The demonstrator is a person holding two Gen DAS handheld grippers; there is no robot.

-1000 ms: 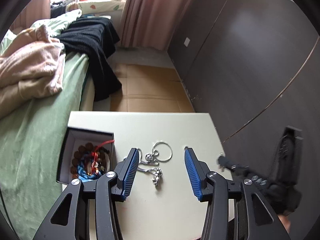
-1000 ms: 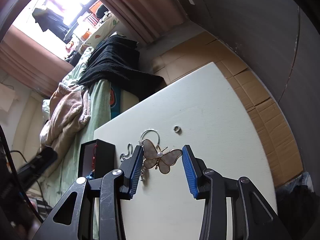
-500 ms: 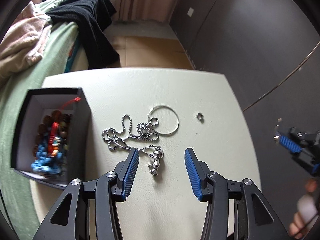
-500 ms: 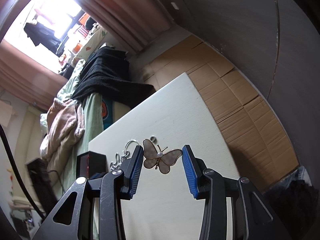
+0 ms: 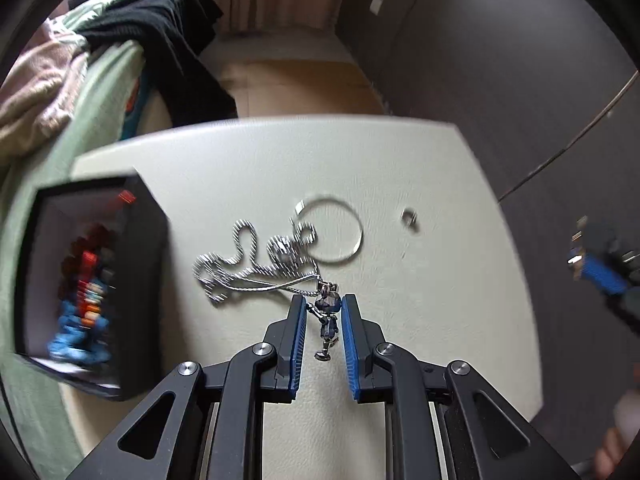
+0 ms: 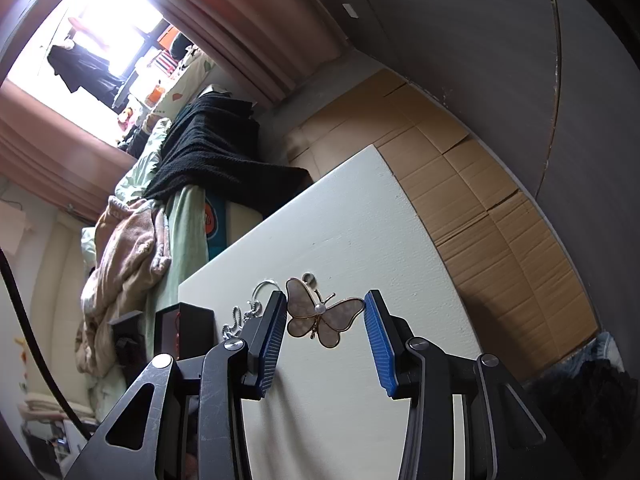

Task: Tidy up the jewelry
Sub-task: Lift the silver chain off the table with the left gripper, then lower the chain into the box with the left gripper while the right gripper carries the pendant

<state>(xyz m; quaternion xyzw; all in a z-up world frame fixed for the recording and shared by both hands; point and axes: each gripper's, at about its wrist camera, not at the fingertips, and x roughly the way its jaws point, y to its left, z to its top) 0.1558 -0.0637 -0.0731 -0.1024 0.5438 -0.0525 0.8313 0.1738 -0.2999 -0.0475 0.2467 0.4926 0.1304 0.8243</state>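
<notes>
Two grippers, silver necklace (image 5: 256,268), butterfly brooch (image 6: 320,314)

black box (image 5: 140,280): motion-blurred in left wrist view; beaded contents reduced to smears of red and blue
small ring (image 5: 409,217): blurred, form not resolvable
right gripper (image 5: 600,276): smeared at frame edge in left view, fingertip gap undeterminable there
pendant (image 5: 328,312): contact with blue pads not confirmable
chain (image 6: 240,316): partly hidden behind finger in right view
</notes>
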